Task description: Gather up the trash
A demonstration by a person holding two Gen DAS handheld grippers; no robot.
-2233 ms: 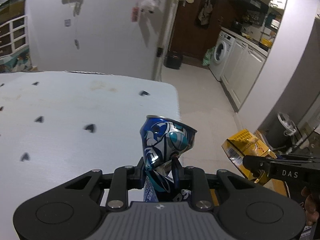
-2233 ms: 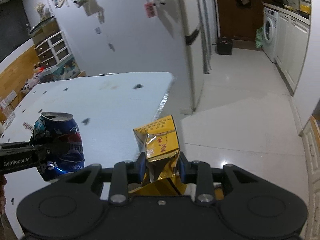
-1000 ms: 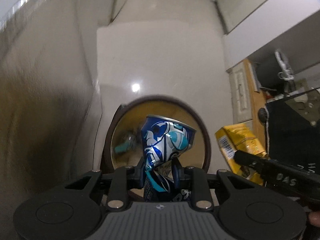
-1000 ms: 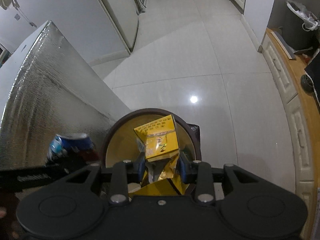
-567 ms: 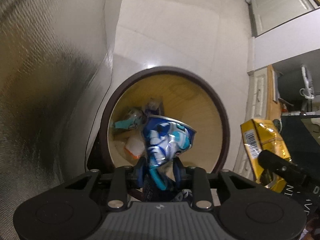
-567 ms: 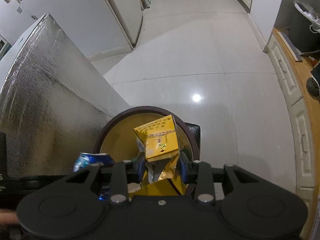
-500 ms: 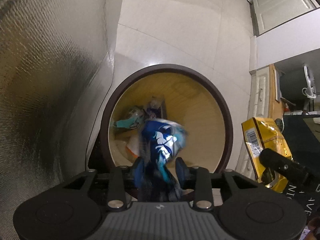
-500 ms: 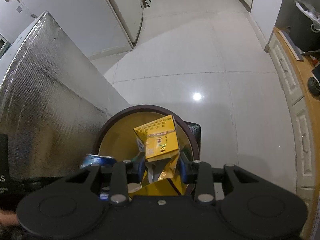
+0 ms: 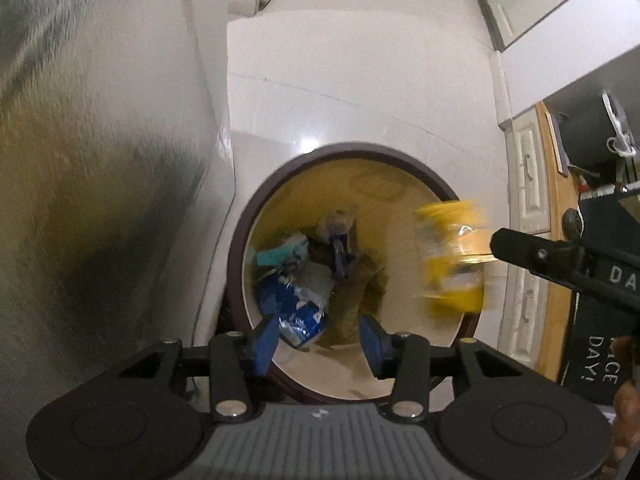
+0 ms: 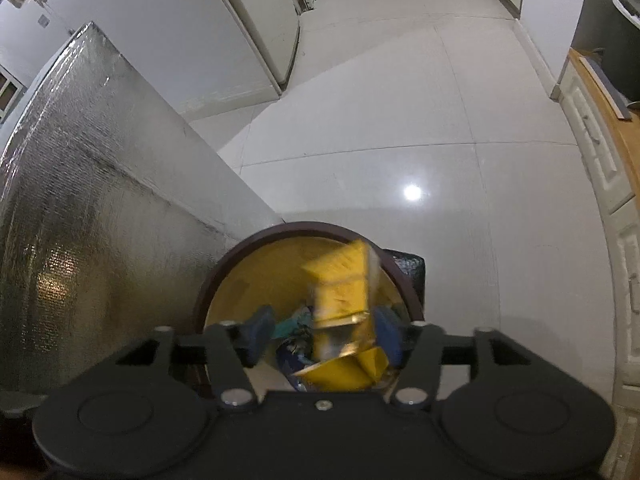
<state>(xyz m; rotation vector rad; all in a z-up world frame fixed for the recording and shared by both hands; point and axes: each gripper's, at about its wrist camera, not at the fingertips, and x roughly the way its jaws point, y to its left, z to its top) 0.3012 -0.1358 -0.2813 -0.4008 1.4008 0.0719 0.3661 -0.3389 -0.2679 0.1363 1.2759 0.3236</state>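
Observation:
A round bin with a dark brown rim (image 9: 360, 150) (image 10: 280, 232) stands on the floor below both grippers. The crushed blue can (image 9: 294, 308) lies inside it on other rubbish. My left gripper (image 9: 318, 340) hangs over the bin's near edge, its jaws opening with nothing between them. In the right wrist view my right gripper (image 10: 322, 334) is over the bin too, jaws opening. The yellow foil pack (image 10: 344, 292) is between them, blurred and loose, close to the right pad. The left wrist view shows the pack (image 9: 452, 256) over the bin's right rim.
A tall foil-covered side (image 9: 100, 160) (image 10: 80, 200) rises close to the bin on the left. White floor tiles (image 10: 400, 120) stretch beyond. White cabinets with a wooden top (image 9: 528, 184) line the right. A black object (image 10: 408, 264) sits behind the bin.
Both grippers sank toward the bin. The left jaws parted and the blue can fell among the rubbish. The right jaws parted and the yellow pack tipped loose and blurred.

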